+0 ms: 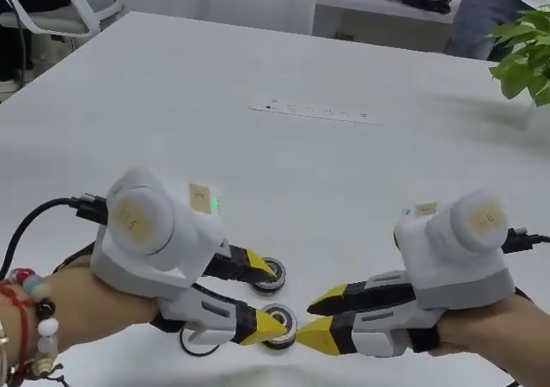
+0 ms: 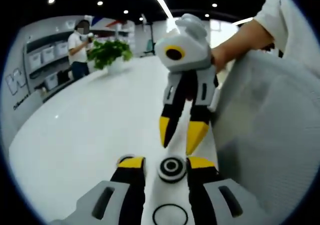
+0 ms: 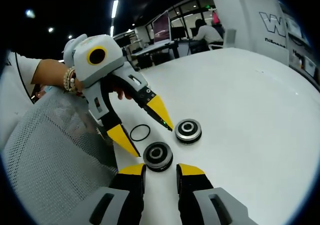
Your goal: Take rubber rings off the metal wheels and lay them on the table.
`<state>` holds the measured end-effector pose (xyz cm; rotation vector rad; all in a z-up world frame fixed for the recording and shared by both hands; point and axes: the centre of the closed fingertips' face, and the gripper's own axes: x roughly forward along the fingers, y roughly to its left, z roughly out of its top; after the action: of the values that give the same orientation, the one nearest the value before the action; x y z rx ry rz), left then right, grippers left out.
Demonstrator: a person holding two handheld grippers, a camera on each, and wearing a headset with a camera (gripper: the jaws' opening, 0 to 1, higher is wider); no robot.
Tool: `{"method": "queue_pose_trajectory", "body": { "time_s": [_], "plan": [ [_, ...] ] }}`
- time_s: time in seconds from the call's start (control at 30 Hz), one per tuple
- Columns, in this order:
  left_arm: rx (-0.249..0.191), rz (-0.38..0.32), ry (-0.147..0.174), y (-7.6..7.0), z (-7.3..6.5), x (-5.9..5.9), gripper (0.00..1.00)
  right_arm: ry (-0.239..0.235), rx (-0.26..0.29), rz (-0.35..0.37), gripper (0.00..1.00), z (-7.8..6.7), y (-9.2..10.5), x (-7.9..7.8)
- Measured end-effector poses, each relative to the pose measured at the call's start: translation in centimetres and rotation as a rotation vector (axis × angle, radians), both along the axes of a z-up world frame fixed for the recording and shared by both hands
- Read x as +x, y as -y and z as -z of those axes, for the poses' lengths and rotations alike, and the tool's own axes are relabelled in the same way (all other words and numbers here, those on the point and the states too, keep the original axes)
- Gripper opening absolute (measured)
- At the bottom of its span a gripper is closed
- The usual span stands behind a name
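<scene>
Left gripper view: metal wheel (image 2: pixel 171 168) between jaws of hand-held gripper (image 2: pixel 165 161)

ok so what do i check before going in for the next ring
1. Wheel sits between the left tool's jaws: ok.
2. Left tool clamped on that wheel: not ok, a gap shows on one side.
3. Right tool open and aimed at the wheel: ok.
4. Rubber ring present on this wheel: cannot tell.
5. Loose ring lies flat on the table, apart from both wheels: ok.
6. Second wheel stands apart from the first: ok.
</scene>
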<state>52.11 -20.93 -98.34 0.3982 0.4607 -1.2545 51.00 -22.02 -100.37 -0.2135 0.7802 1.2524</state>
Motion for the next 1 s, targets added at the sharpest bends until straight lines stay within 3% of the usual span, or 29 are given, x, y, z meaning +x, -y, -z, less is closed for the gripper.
{"method": "queue_pose_trajectory", "body": {
  "time_s": [0.17,0.33,0.4,0.73,0.8,1.0],
  "plan": [
    [0.014,0.011,0.002,0.3,0.6,0.0,0.3,0.033,-0.04,-0.012,0.21,0.7,-0.2,0.1],
    [0.029,0.019,-0.033,0.5,1.6,-0.4,0.29,0.049,-0.067,-0.045,0.22,1.4,-0.4,-0.3],
    [0.031,0.026,-0.025,0.5,1.5,-0.4,0.27,0.05,-0.085,-0.063,0.22,1.8,-0.4,-0.6],
    [0.032,0.03,-0.018,0.4,1.6,-0.4,0.19,0.094,-0.096,-0.086,0.19,1.8,-0.8,-0.4],
    [0.029,0.041,-0.03,0.5,1.6,-0.6,0.15,0.118,-0.106,-0.092,0.2,1.9,-0.7,-0.2],
    [0.032,0.046,-0.022,0.5,1.7,-0.7,0.15,0.123,-0.102,-0.104,0.18,1.8,-0.8,-0.3]
  ]
}}
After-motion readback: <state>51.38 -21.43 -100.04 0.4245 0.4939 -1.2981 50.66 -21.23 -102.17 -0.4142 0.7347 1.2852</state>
